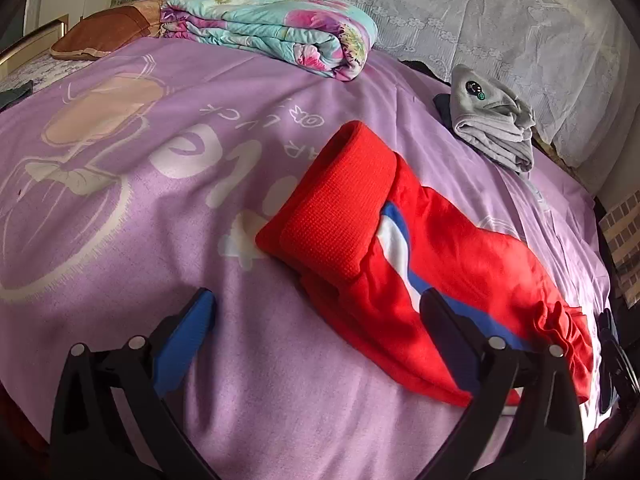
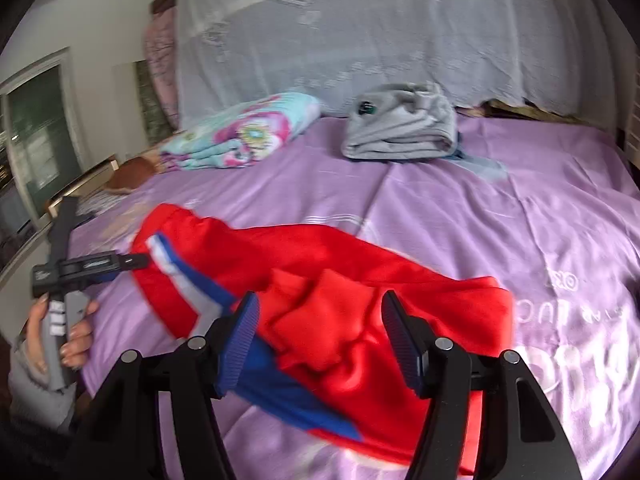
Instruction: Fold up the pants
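Note:
Red pants (image 1: 432, 240) with a blue and white side stripe lie partly folded on the purple bedsheet (image 1: 160, 208). A ribbed cuff end is turned over on top of them at the left. My left gripper (image 1: 316, 312) is open just above the sheet; its right finger overlaps the striped edge and its left finger is over bare sheet. In the right wrist view my right gripper (image 2: 320, 328) hovers open over the bunched red pants (image 2: 360, 280), nothing pinched. A hand (image 2: 72, 332) holds the left gripper (image 2: 138, 259) at the pants' left edge.
A folded grey garment (image 1: 496, 128) (image 2: 400, 128) sits at the back of the bed. A folded floral quilt (image 1: 280, 28) (image 2: 240, 136) and a brown pillow (image 1: 104, 32) lie at the far left. A pale lace cover (image 2: 360, 32) hangs behind the bed.

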### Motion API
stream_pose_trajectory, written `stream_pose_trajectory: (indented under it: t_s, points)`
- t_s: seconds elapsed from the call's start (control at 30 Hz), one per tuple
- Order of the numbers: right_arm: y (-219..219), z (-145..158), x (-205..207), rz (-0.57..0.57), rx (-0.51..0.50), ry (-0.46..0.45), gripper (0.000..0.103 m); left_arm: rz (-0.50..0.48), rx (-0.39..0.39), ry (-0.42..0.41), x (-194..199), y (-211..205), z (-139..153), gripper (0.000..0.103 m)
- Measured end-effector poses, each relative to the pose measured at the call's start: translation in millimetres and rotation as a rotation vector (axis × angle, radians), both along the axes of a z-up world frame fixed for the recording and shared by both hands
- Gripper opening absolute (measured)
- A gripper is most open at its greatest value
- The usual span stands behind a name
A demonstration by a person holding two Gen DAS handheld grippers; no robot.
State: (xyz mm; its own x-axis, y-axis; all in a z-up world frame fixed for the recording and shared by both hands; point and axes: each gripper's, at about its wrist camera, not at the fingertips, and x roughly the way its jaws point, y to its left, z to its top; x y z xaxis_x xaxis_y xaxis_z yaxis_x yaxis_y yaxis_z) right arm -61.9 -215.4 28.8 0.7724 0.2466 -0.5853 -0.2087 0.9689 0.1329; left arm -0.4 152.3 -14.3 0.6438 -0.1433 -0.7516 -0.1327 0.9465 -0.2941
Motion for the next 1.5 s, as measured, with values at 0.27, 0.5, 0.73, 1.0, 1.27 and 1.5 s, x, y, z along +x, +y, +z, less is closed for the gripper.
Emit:
stream_pose_trajectory:
  t_s: [0.27,0.5,0.73,1.0,1.27,1.5]
  points:
    - [-11,-42,26,-0.002,0.09,0.131,0.067,0.009,0.045,0.024,32,-11,-8,0.099]
    - [-34,-40,22,-0.039,0.169,0.111,0.068,0.033,-0.121,-0.013,21,7,-2,0.071]
    - [-8,-50,37,0.02,0.006,0.158,0.072,-0.003,-0.301,0.014,8,10,-1,0.071]
    - [-19,-29,25,-0.013,0.08,0.062,0.074,0.002,-0.358,0.007,26,3,-9,0.079]
    - [-12,-40,32,-0.007,0.046,0.109,0.075,0.038,-0.28,-0.02,19,9,-6,0.035]
    - [-20,-45,35,0.014,0.06,0.155,0.083,-0.02,-0.068,-0.138,0,-30,44,0.028]
